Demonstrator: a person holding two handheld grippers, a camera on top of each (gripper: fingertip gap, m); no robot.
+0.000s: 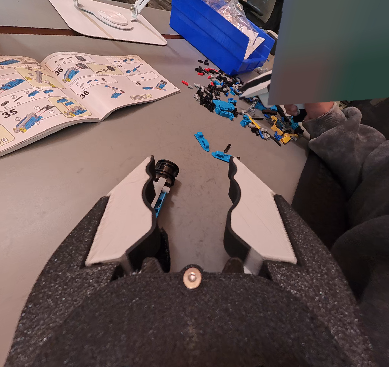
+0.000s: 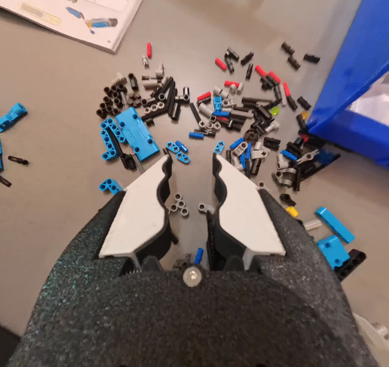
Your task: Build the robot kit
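Both tongs [image 1: 190,159] [image 2: 191,156] gape over grey table [image 1: 105,178] strewn with bricks [image 2: 210,112].

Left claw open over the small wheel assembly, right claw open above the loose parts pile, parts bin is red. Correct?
Not quite: the parts bin is blue, as the right wrist view shows. The rest holds: left claw is open over the small wheel assembly, right claw open above the loose parts pile.

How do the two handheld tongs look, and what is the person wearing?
Both tongs, left and right, have pale grey wedge-shaped fingers with wavy black rubber inner pads, on speckled black bodies with one silver screw. The person's sleeve is soft grey fleece.
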